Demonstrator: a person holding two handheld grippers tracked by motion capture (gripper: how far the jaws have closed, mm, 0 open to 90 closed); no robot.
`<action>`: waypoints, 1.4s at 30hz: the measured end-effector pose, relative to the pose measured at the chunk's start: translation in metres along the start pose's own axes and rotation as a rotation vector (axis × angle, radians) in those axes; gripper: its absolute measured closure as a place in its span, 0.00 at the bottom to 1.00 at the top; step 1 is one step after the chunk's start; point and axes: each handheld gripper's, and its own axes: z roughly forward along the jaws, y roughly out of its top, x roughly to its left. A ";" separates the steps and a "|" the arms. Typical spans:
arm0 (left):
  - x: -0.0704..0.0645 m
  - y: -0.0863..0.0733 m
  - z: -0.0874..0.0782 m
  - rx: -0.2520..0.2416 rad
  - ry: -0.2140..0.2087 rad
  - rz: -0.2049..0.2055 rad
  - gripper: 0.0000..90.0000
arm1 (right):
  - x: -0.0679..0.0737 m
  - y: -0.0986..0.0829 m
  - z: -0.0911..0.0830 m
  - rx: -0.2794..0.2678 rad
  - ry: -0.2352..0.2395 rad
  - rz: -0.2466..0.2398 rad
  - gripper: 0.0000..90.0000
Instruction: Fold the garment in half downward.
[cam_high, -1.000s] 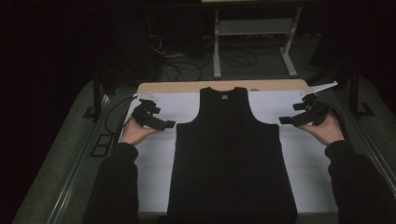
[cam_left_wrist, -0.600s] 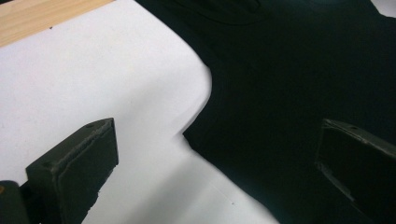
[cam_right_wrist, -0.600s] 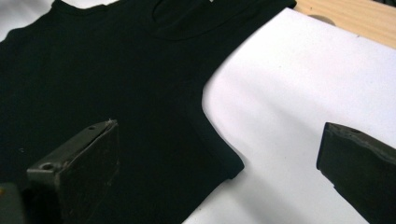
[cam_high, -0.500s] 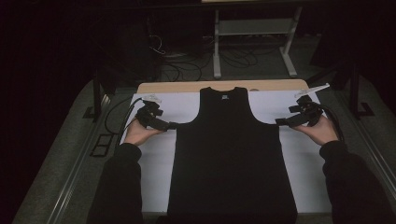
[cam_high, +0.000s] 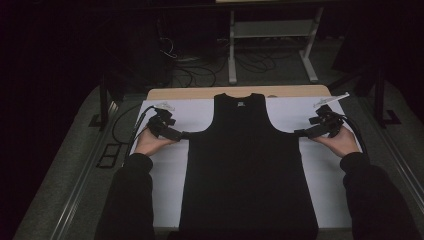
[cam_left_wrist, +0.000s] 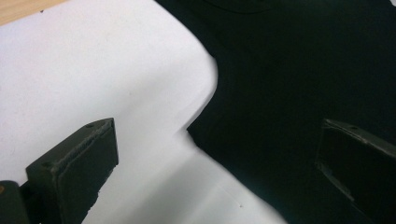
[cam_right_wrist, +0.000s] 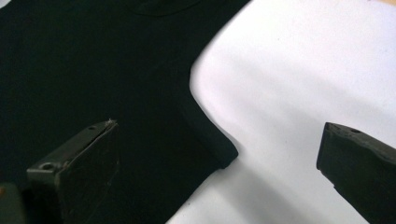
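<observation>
A black sleeveless top lies spread flat on the white sheet that covers the table, front up, smooth and without visible folds. It has a rounded neckline with a small pale label just inside it, two broad shoulder straps, deep curved armholes, and straight sides running down to a hem at the near edge of the table. Its long axis runs from the person toward the far side of the table: the neck points away from the person, the hem toward them, and the garment sits about midway between the sheet's left and right edges. The left tongs are at the top's left underarm corner, and in the left gripper view that corner lies between the two jaws, which stand wide apart, one over white sheet and one over black cloth. The right tongs are at the right underarm corner, likewise wide, straddling the edge of the cloth without closing on it.
</observation>
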 end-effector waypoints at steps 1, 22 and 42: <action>0.000 0.000 0.001 0.002 0.001 -0.002 0.00 | -0.001 -0.001 0.000 0.001 0.001 0.003 0.00; 0.007 -0.009 0.025 0.034 -0.021 -0.047 0.00 | -0.001 -0.012 0.019 0.027 0.007 -0.002 0.11; 0.000 -0.009 0.037 0.008 -0.021 -0.001 0.32 | 0.001 -0.017 0.027 0.065 -0.020 -0.014 0.36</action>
